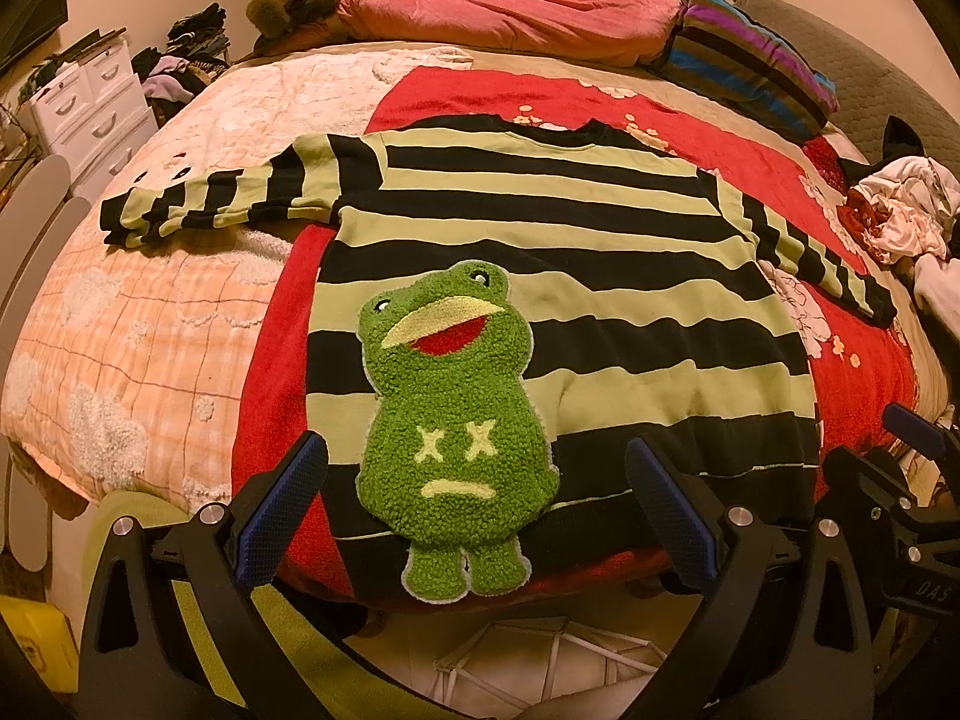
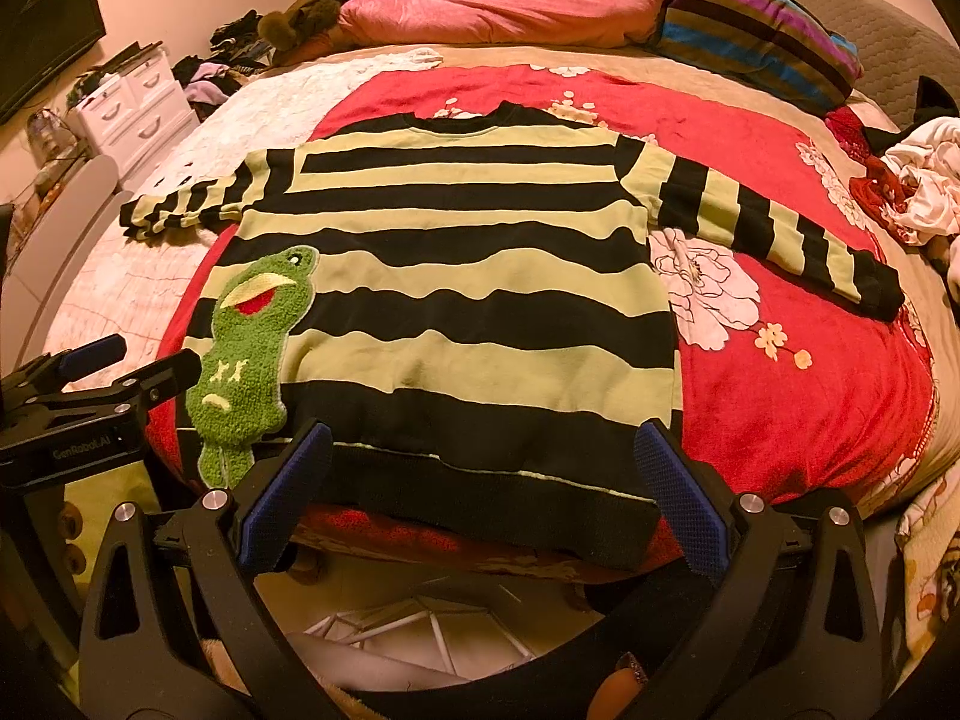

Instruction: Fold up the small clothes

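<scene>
A small black-and-green striped sweater (image 1: 540, 228) (image 2: 468, 276) lies flat on a red floral blanket (image 2: 798, 372), both sleeves spread out. A fuzzy green frog patch (image 1: 456, 420) (image 2: 246, 354) covers its lower left front and hangs over the hem. My left gripper (image 1: 477, 498) is open, its blue pads either side of the frog near the hem, holding nothing. My right gripper (image 2: 483, 480) is open just before the black hem, nothing between its fingers. Each gripper shows at the edge of the other's view: the left gripper (image 2: 90, 384) and the right gripper (image 1: 912, 450).
The bed (image 1: 138, 324) holds a pink quilt (image 1: 516, 12), a striped pillow (image 1: 756, 60) at the head and a heap of clothes (image 1: 900, 216) at the right. White drawers (image 1: 90, 102) stand left of the bed. A white rack (image 2: 420, 624) sits below the near edge.
</scene>
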`<act>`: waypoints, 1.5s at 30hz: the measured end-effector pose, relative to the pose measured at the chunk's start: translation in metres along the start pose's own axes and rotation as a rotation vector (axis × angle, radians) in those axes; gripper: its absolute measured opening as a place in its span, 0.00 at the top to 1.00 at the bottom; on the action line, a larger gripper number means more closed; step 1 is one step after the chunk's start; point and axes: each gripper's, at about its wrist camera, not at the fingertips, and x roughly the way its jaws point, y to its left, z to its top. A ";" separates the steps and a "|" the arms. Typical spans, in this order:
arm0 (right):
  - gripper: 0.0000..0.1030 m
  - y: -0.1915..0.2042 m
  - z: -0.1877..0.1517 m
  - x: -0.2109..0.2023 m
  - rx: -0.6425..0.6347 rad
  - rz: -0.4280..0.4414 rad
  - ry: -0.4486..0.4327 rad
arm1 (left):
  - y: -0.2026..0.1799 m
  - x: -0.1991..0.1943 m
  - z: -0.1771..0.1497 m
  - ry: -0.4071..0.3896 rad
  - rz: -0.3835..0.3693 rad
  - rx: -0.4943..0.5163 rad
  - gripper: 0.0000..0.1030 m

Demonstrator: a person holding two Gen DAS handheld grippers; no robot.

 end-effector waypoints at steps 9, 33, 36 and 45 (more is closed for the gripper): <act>0.08 0.000 0.000 0.001 0.000 0.000 0.001 | 0.000 0.001 -0.001 0.003 0.000 0.000 0.04; 0.08 -0.024 0.038 0.015 0.047 -0.071 -0.067 | 0.001 0.024 0.036 0.002 0.013 -0.002 0.04; 0.08 -0.035 0.051 0.021 0.067 -0.081 -0.079 | -0.002 0.034 0.048 0.005 0.023 0.003 0.04; 0.08 -0.059 0.083 0.040 0.103 -0.115 -0.100 | -0.012 0.053 0.082 -0.019 0.042 0.006 0.04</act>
